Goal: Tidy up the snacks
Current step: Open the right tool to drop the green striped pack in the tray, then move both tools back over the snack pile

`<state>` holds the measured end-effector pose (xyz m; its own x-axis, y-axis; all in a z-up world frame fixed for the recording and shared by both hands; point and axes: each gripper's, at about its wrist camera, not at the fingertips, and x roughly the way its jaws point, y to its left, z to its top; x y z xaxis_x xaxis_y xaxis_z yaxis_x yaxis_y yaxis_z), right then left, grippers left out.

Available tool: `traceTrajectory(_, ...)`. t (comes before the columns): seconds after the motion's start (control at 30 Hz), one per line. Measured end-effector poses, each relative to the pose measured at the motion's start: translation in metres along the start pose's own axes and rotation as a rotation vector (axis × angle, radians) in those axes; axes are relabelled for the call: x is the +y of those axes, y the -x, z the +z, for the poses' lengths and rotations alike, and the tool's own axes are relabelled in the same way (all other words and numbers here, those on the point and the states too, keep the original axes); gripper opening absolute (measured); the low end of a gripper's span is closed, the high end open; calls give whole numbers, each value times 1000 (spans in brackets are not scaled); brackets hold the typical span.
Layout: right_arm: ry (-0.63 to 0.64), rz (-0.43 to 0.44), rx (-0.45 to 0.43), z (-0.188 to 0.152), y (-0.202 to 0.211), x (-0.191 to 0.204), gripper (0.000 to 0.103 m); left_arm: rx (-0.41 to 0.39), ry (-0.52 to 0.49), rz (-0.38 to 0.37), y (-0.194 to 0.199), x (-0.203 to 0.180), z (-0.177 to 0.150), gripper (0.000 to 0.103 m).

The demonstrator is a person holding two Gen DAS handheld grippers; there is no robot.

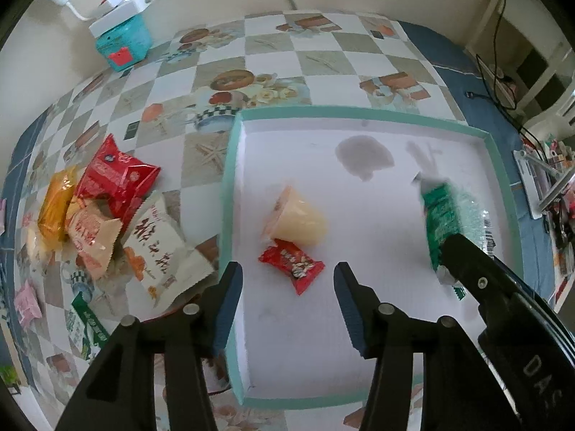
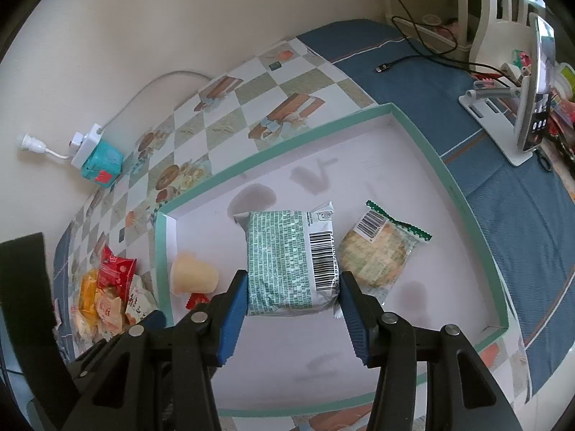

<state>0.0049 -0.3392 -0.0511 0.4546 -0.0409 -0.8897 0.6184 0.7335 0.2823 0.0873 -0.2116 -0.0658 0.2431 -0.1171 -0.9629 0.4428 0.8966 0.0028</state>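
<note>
A white tray with a teal rim (image 1: pixel 230 165) (image 2: pixel 273 151) lies on the checked tablecloth. In it are a pale jelly cup (image 1: pixel 298 217) (image 2: pixel 192 274), a small red candy packet (image 1: pixel 293 264) (image 2: pixel 196 300) and a clear-wrapped cracker pack (image 2: pixel 377 251). My right gripper (image 2: pixel 293 287) is shut on a green-and-white snack packet (image 2: pixel 291 262) (image 1: pixel 449 215), held above the tray floor. My left gripper (image 1: pixel 287 280) is open and empty, hovering over the red candy packet at the tray's left side.
A pile of snack packets (image 1: pixel 107 212) (image 2: pixel 107 298) lies on the cloth left of the tray. A teal box with a white power strip (image 1: pixel 120 32) (image 2: pixel 99 160) stands by the wall. A phone on a white stand (image 2: pixel 532 97) and cables sit at the right.
</note>
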Motion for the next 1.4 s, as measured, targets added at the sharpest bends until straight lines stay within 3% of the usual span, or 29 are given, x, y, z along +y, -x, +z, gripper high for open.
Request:
traceTrajectory(0.27, 8, -8, 0, 0, 3, 1, 56, -3, 82, 26, 8, 27, 0, 61)
traceTrajectory(0.33, 12, -11, 2, -1, 2, 1, 66, -7, 108, 28, 10, 35, 1, 65)
traceTrajectory(0.4, 22, -18, 3, -1, 1, 1, 76, -10, 138, 34, 10, 43, 1, 81)
traceTrajectory(0.43, 28, -22, 3, -1, 1, 1, 78, -11, 160, 41, 9, 49, 1, 84)
traceTrajectory(0.73, 24, -28, 20, -3, -4, -1, 81, 8, 337, 62, 6, 97, -5, 89)
traceTrajectory(0.77, 23, -28, 20, -3, -4, -1, 84, 6, 347, 66, 7, 100, -6, 89)
traceTrajectory(0.83, 21, -27, 15, -3, -4, -1, 102, 5, 371, 77, 9, 109, -7, 89)
traceTrajectory(0.93, 27, -23, 3, -4, -2, 1, 103, 7, 393, 92, 9, 119, -9, 90)
traceTrajectory(1.03, 37, -19, -2, -5, -1, 4, 103, 4, 420, 101, 11, 129, -12, 97)
traceTrajectory(1.4, 117, 6, -29, -11, 3, 28, 103, -59, 515, 120, 32, 169, -25, 98)
